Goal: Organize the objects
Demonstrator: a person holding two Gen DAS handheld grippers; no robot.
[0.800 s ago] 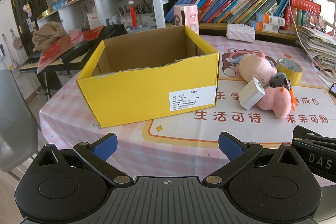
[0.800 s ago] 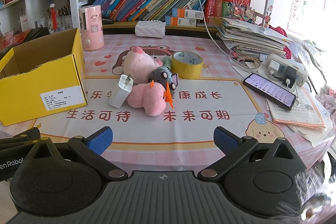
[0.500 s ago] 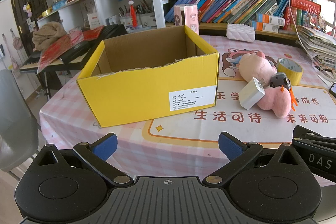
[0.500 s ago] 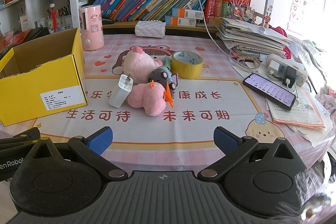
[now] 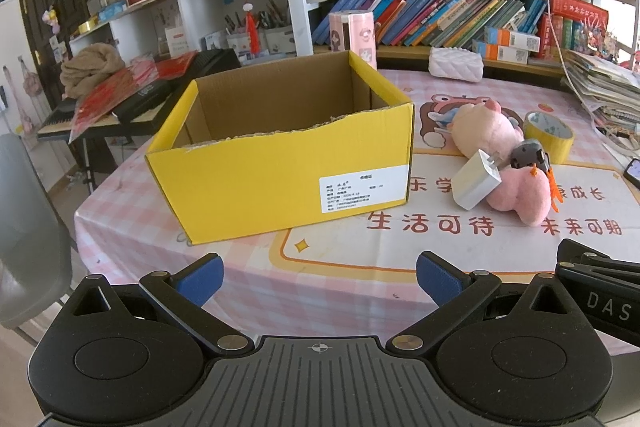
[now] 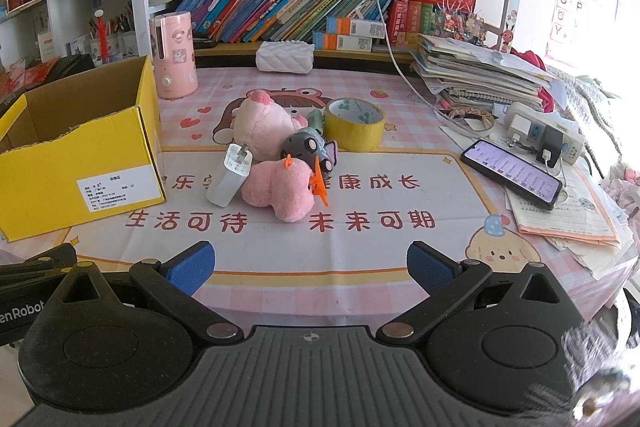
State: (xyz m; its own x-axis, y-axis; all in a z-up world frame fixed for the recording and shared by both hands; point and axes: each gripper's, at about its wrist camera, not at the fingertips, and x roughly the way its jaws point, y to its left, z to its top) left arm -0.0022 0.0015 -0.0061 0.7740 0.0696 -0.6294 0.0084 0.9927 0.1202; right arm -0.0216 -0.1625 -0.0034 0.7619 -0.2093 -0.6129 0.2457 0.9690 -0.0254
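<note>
Tongs, left [image 5: 320, 273] and right [image 6: 310, 263]: spread wide, holding nothing, touching nothing, above counter's [image 6: 360, 251] near edge. Yellow box [image 5: 280, 155] open-topped, left. Plush toys [image 6: 276, 187], charger [image 6: 230, 175], tape roll [image 6: 354, 125] clustered centre; bare cloth between.

Can't see the floor of the box [image 5: 280, 183], its near wall blocks it, and in the right view the box [image 6: 80, 163] runs off the left edge. The label [image 5: 362, 187] print is too small to read. The charger [image 6: 230, 177] leans on the pink plush [image 6: 280, 191], covering part of it, and the small grey toy [image 6: 306, 147] sits half tucked between the plushes, so hard to say what it is. The phone [image 5: 634, 171] is cut off at the right edge in the left view. Bottom right corner of the right view is a blurry smear.
</note>
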